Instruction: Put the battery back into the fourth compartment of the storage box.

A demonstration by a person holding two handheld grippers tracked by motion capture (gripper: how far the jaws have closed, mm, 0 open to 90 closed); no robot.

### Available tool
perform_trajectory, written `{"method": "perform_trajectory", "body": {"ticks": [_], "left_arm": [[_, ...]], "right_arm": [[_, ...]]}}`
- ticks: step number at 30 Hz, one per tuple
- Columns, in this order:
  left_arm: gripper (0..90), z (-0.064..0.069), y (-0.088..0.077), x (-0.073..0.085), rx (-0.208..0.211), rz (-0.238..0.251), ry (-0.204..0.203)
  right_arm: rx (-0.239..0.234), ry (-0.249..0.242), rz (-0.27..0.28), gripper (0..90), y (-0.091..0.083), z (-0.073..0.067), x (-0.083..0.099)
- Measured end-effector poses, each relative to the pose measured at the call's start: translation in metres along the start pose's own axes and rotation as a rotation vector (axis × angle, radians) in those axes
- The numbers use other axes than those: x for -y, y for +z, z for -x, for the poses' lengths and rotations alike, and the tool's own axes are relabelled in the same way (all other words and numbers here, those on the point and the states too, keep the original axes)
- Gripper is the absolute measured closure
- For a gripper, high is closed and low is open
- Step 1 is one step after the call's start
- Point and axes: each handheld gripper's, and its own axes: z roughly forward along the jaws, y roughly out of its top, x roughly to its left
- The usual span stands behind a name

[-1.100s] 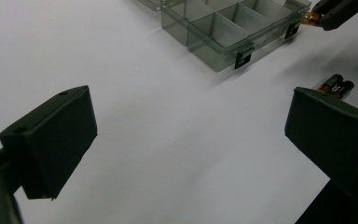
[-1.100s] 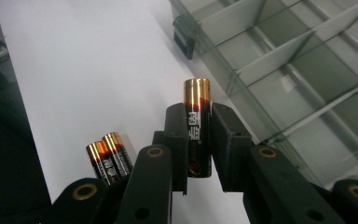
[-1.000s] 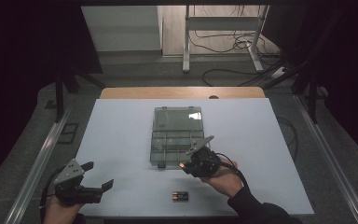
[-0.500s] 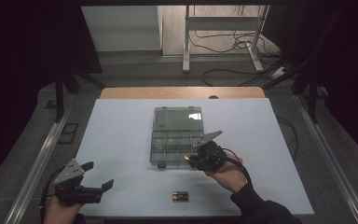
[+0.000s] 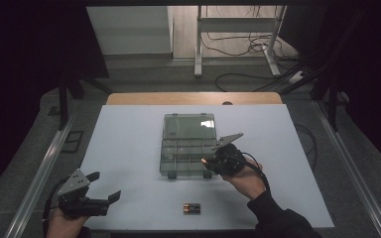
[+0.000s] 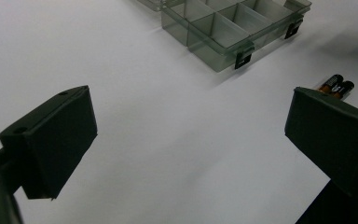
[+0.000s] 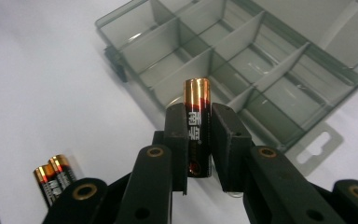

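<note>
Nearest the person, at the table's front edge, two batteries [image 5: 192,208] lie side by side and touching on the white table [image 5: 129,148] — black bodies with copper-coloured ends. In the left gripper view they sit just past the right-hand jaw, partly hidden behind it; in the right gripper view they lie at the lower left.

At the front left corner the left gripper [image 5: 105,187] rests low in the person's left hand [image 5: 64,223]. Its two jaws stand wide apart with bare table between them; it holds nothing.

Farther in and to the right, the right gripper [image 7: 199,140] is carried in the person's right hand [image 5: 245,179], by the near right corner of the box. Its two jaws are drawn close together and clamp one battery [image 7: 197,126] by its black body. That battery stands upright between the pads, its copper end up and clear of them — a third cell, counted with the pair on the table.

Just beyond lies one clear plastic organizer box [image 5: 184,153], open, near the middle of the table. Its lid [image 5: 188,126] is folded back flat on the far side. The tray is split by thin walls into several compartments, and those in view are empty. Two dark latches [image 6: 244,59] sit on its near wall.
</note>
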Motion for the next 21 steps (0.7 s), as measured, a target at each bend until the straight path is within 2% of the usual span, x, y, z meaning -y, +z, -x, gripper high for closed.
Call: {"method": "perform_trajectory", "body": {"ticks": [14,21], "left_arm": [[2.5,0.0,0.0,0.0,-0.002,-0.001,-0.005],[2.5,-0.001,0.0,0.0,-0.002,-0.001,-0.008]], "right_arm": [[0.058,0.051,0.011,76.1,0.0,0.022,-0.004],[0.083,0.053,0.009,76.2,0.003,0.03,-0.006]]}}
